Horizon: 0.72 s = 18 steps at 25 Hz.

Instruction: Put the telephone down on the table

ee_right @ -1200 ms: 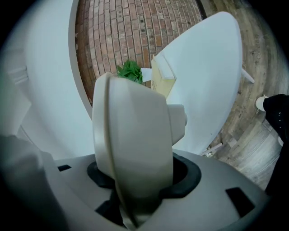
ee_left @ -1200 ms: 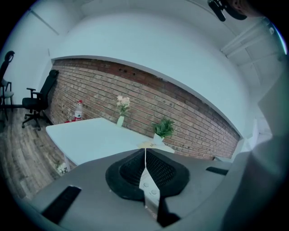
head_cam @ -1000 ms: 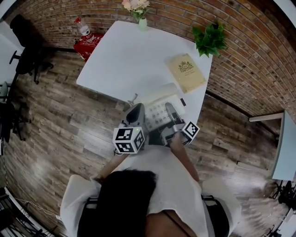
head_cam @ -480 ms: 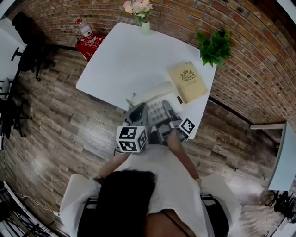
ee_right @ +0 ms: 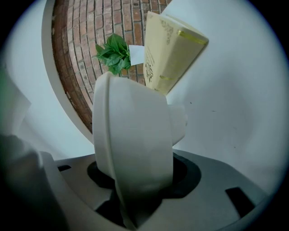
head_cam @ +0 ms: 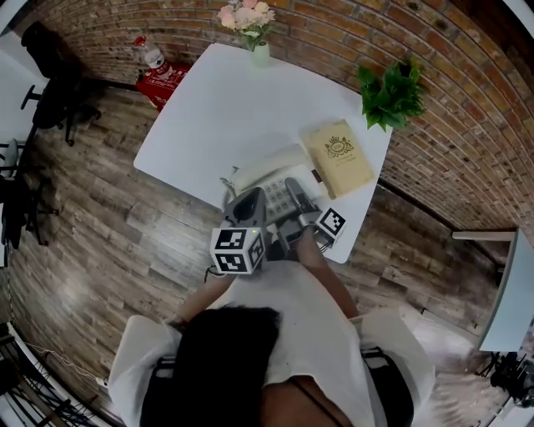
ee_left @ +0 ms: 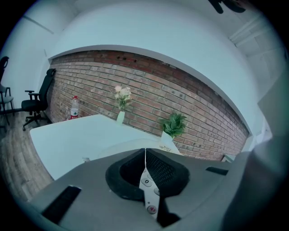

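Observation:
A white desk telephone point(head_cam: 273, 182) is carried over the near edge of the white table point(head_cam: 219, 108), one gripper on each side. My left gripper point(head_cam: 248, 206) is shut on its left edge; in the left gripper view a thin white strip with keypad buttons point(ee_left: 147, 188) is pinched between the jaws. My right gripper point(head_cam: 297, 200) is shut on the telephone's right side. In the right gripper view that rounded white telephone part point(ee_right: 132, 140) fills the gap of the right gripper point(ee_right: 135, 180), with the table point(ee_right: 235, 99) behind it.
A cream book point(head_cam: 339, 157) lies just right of the telephone, close to the table's right edge. A potted plant point(head_cam: 390, 92) and a flower vase point(head_cam: 251, 23) stand at the far side. A red crate with a bottle point(head_cam: 162, 73) and office chairs point(head_cam: 48, 79) are on the wooden floor.
Both grippers have carried the telephone forward, from in front of the table's near edge to over the table, closer to the book.

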Available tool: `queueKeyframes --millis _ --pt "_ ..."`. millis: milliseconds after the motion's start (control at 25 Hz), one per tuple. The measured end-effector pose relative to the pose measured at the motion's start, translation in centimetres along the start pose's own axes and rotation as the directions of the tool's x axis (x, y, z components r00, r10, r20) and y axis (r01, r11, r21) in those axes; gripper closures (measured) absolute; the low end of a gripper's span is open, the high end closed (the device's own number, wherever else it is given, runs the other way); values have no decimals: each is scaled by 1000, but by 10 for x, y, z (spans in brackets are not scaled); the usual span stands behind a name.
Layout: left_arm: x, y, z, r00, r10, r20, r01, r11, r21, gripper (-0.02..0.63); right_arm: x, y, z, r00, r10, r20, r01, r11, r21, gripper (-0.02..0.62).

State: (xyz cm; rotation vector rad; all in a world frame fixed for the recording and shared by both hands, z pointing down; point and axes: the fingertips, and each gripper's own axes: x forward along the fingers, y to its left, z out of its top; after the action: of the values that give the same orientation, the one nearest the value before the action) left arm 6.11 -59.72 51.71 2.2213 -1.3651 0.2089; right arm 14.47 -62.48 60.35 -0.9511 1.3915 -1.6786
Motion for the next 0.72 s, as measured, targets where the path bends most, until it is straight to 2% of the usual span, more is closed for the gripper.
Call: queueKeyframes --millis 360,720 --pt "22 11 6 1000 26 -15 -26 1000 10 575 32 -9 16 1000 5 -20 -5 1000 6 353" --pt "31 26 2 997 66 -36 -66 998 2 575 49 -28 16 997 -44 -58 45 999 18 353"
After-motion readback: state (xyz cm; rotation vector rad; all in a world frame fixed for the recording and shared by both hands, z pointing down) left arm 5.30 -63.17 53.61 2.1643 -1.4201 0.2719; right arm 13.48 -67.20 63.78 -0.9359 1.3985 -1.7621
